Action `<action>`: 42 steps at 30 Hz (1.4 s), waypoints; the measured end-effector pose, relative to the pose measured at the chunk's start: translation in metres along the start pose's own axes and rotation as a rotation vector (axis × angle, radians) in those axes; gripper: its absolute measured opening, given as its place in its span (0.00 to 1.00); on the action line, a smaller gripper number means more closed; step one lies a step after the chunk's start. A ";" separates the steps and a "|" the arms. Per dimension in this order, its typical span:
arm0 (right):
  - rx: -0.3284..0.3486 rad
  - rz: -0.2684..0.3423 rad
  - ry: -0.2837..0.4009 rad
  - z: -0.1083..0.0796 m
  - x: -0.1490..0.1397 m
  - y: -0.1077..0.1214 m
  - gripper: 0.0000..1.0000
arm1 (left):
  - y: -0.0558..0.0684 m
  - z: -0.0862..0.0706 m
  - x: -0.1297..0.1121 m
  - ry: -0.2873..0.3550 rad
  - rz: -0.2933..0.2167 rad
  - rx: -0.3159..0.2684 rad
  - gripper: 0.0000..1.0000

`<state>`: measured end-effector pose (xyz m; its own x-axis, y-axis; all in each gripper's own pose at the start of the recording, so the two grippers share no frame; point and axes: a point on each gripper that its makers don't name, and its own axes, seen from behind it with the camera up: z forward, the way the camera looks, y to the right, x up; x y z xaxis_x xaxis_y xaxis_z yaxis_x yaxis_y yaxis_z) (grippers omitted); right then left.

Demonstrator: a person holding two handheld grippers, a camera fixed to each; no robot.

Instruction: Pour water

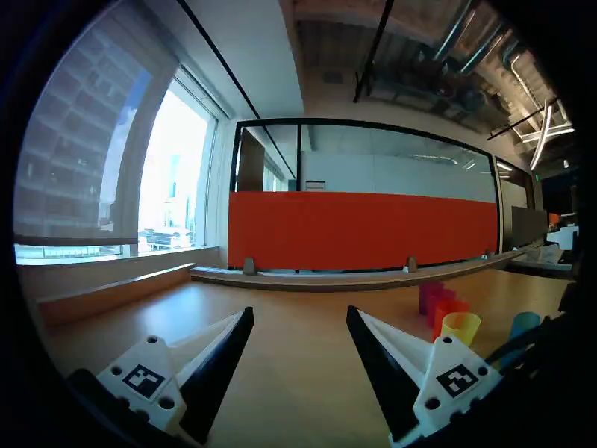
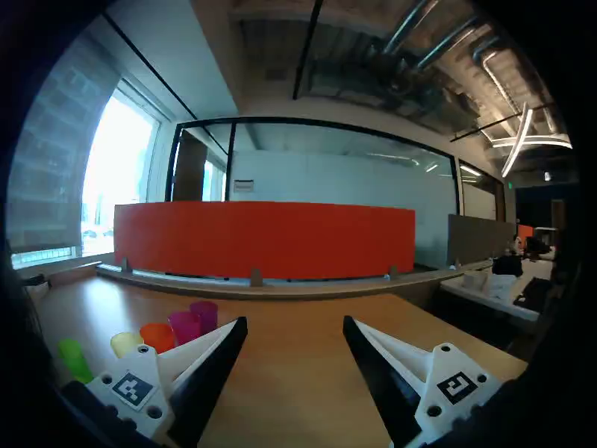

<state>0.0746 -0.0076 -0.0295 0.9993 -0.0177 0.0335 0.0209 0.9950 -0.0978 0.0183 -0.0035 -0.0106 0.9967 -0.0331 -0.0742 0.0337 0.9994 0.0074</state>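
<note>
**While both grippers are hanging open, the cups are standing on the wood**

As I am watching the two feeds, a pale wooden surface [image 1: 298,313] is stretching ahead to a low ledge. An orange partition [image 1: 358,228] is standing behind it, with a glass wall above that and bright windows [image 1: 175,179] running along the left. Bare pipes [image 2: 418,30] are crossing the ceiling.

The left gripper [image 1: 298,358] is hanging wide open over the wood, holding nothing, and the right gripper [image 2: 293,366] is doing the same. The row of coloured cups [image 1: 448,310] is standing on the surface, right of the left gripper's fingers and left of the right gripper's.

The left gripper view is giving me a blue cup [image 1: 524,325] just beyond the yellow one, partly hidden by a dark edge. The right gripper view is giving me a green cup [image 2: 73,358] at the near end, plus a second desk [image 2: 485,287] off to the right under a strip light [image 2: 522,138].
</note>
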 end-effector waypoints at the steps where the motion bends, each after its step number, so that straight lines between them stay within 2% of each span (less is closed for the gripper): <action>1: 0.000 0.001 0.001 0.000 0.000 0.000 0.99 | 0.001 0.000 -0.001 -0.001 0.004 0.000 0.92; 18: -0.002 0.001 0.009 -0.002 0.007 0.003 0.99 | 0.010 0.006 -0.020 -0.044 0.018 -0.017 0.92; 27: 0.002 -0.003 0.012 -0.003 0.006 0.003 0.99 | 0.010 0.008 -0.025 -0.062 0.021 -0.018 0.92; 42: -0.004 -0.010 0.030 -0.008 0.006 0.019 1.00 | 0.011 0.008 -0.026 -0.063 0.024 -0.019 0.92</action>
<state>0.0811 0.0101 -0.0393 0.9995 -0.0310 0.0050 0.0313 0.9943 -0.1015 -0.0071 0.0087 -0.0001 0.9999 -0.0089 -0.0110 0.0088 0.9999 -0.0107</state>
